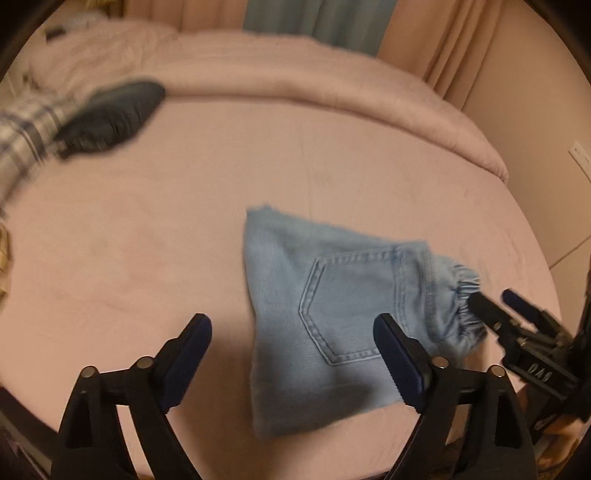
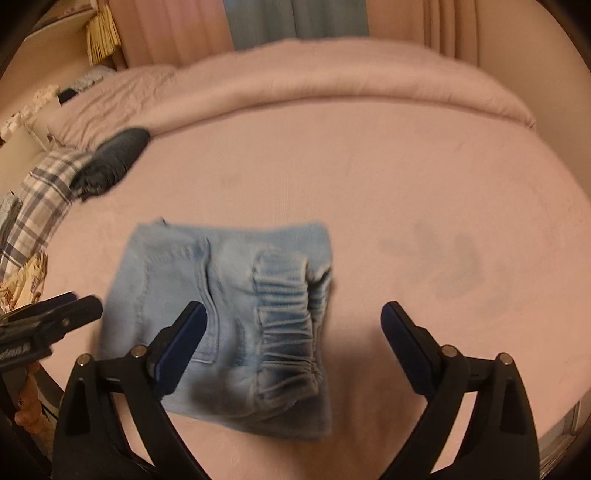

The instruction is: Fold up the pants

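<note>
Two grippers hang over a pink bed (image 1: 258, 155), both spread wide with nothing between their pads. The left gripper (image 1: 291, 354) sits above the near edge of the bed; its right finger (image 1: 399, 362) overlaps the folded jeans (image 1: 332, 295) in the picture, but whether it touches the cloth cannot be told. The right gripper (image 2: 291, 343) is just beside it, its left finger (image 2: 181, 343) over the jeans and its other finger over bare sheet.

The jeans lie folded into a small, roughly square packet near the middle of the near edge of the bed. A back pocket (image 1: 343, 306) faces up, and the gathered elastic waistband (image 2: 284, 317) forms the packet's right side. In the left wrist view the right gripper's fingertips show at the waistband end, just beside it.

Toward the far left corner of the bed lies a dark garment (image 2: 110, 162), touching a plaid cloth (image 2: 44, 192) at the left edge. A rolled pink blanket (image 2: 332, 88) runs along the far edge, with curtains (image 2: 295, 18) behind it. Both views are blurred.
</note>
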`<act>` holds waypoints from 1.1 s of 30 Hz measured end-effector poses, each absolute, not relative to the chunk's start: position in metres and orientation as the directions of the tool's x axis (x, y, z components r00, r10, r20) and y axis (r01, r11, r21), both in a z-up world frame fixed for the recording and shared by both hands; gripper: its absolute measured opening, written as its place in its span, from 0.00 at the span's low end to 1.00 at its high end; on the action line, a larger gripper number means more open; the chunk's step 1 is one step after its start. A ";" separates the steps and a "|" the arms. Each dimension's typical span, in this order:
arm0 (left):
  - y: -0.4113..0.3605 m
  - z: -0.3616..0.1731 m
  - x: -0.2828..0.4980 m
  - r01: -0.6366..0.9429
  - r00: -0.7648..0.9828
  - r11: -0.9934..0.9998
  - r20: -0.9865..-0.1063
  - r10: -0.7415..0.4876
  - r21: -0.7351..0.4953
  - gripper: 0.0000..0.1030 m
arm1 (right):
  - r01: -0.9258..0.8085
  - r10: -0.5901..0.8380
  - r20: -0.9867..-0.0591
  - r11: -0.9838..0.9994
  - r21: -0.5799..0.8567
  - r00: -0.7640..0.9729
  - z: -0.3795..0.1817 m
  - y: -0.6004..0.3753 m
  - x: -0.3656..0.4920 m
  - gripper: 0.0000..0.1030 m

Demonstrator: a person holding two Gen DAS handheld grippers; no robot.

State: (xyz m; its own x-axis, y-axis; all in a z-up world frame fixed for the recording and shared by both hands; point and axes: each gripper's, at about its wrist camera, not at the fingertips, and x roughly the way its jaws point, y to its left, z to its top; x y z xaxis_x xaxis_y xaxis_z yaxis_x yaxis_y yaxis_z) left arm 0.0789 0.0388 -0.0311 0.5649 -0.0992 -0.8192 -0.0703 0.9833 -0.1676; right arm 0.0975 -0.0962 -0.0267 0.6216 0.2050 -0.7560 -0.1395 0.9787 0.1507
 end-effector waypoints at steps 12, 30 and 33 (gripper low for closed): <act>0.045 0.015 0.032 -0.114 0.677 0.984 -0.735 -0.022 -0.135 0.94 | -0.223 0.238 -0.598 0.970 0.101 0.765 0.035 -0.084 0.044 1.00; 0.049 0.018 0.026 -0.120 0.680 0.982 -0.732 -0.026 -0.145 0.94 | -0.218 0.247 -0.613 0.968 0.123 0.750 0.032 -0.076 0.038 1.00; 0.049 0.018 0.026 -0.118 0.680 0.982 -0.733 -0.026 -0.145 0.94 | -0.203 0.222 -0.617 0.974 0.103 0.755 0.031 -0.076 0.038 1.00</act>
State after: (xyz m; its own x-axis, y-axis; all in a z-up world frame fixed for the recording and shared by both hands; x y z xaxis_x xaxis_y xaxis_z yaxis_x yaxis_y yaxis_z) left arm 0.0263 0.0491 0.0180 0.6796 -0.0265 -0.7331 -0.1182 0.9823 -0.1451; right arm 0.0377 -0.0757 0.0309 0.7550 0.2222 -0.6169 -0.2026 0.9738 0.1029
